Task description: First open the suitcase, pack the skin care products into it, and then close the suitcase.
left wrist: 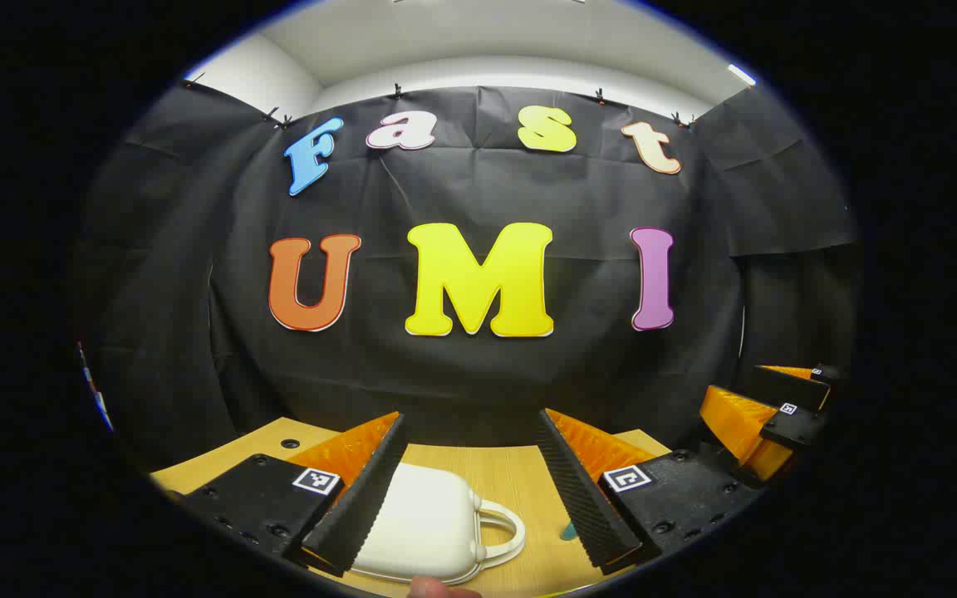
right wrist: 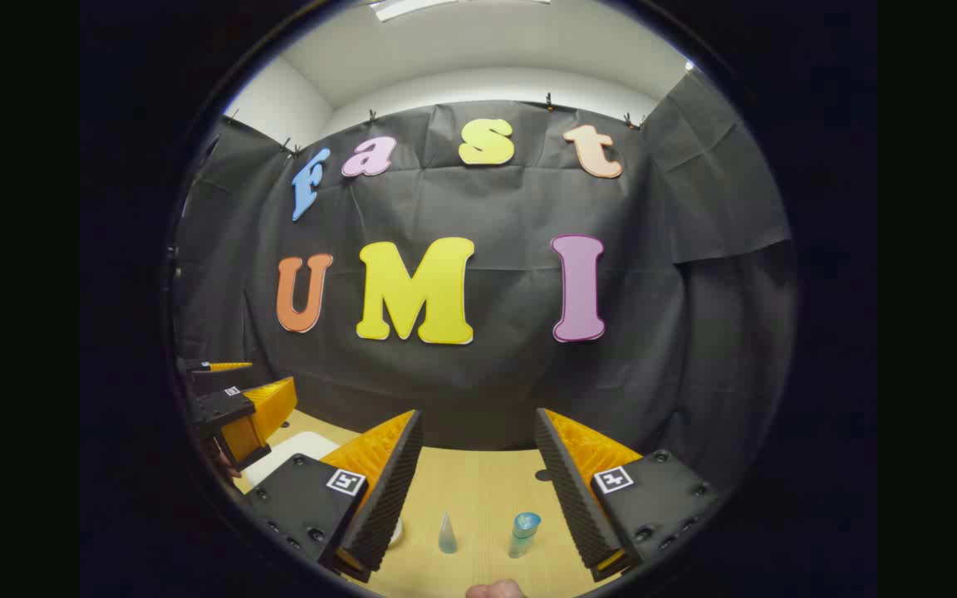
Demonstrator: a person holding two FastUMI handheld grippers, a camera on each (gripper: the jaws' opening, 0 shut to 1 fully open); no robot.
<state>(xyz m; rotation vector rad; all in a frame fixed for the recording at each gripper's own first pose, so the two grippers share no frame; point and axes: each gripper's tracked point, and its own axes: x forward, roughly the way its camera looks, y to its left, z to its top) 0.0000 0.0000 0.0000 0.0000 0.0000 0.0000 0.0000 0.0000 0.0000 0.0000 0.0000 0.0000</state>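
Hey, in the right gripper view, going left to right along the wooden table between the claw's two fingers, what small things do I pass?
Small clear cone-shaped bottle → pale blue tube with a blue cap, both standing upright and apart on the light wooden table.

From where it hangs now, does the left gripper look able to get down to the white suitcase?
Probably yes. The left gripper has its tongs open above the wooden table, and the closed white suitcase lies just below between them, handle to the right. Nothing lies between the tongs and the case.
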